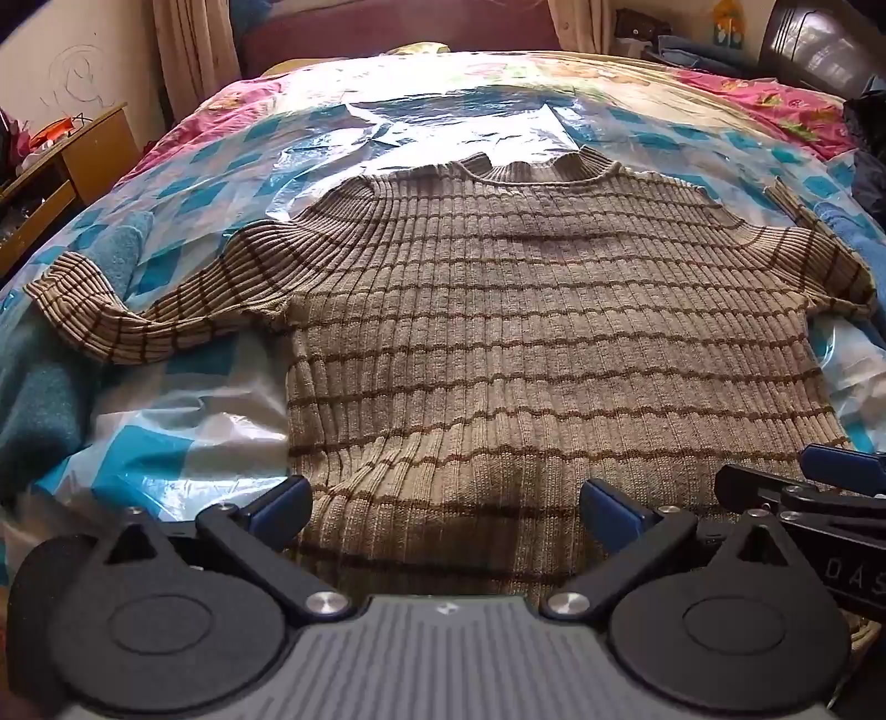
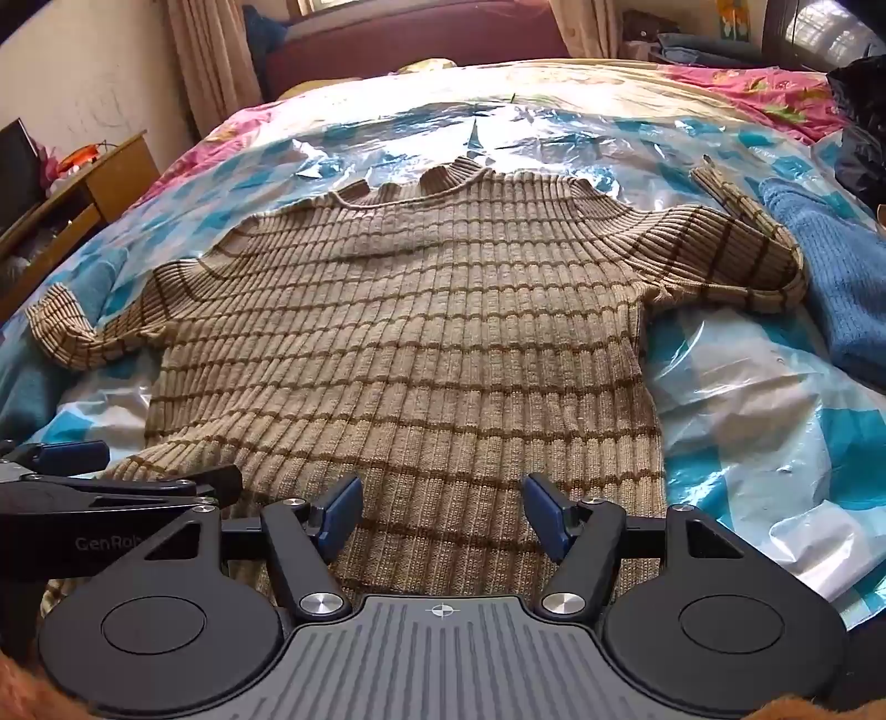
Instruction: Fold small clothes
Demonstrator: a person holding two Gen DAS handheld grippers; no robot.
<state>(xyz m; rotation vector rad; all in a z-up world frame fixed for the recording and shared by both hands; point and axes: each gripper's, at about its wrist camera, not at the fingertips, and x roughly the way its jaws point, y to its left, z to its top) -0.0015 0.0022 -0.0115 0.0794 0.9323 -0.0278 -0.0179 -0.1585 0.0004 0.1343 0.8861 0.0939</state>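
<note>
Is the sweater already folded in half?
No, the sweater lies spread flat on the plastic sheet, with collar, body and both sleeves laid out.

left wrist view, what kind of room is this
Most likely a bedroom: a bed under a checked plastic sheet, curtains behind, and a wooden bedside cabinet at the side.

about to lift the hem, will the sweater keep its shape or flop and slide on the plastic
The sweater will probably flop: it is a soft ribbed knit, and its sleeve already lies bent and rumpled. It may stretch or sag between the open left gripper and right gripper. The plastic sheet beneath looks glossy and crinkled, so the knit could slide or drag it along.
</note>
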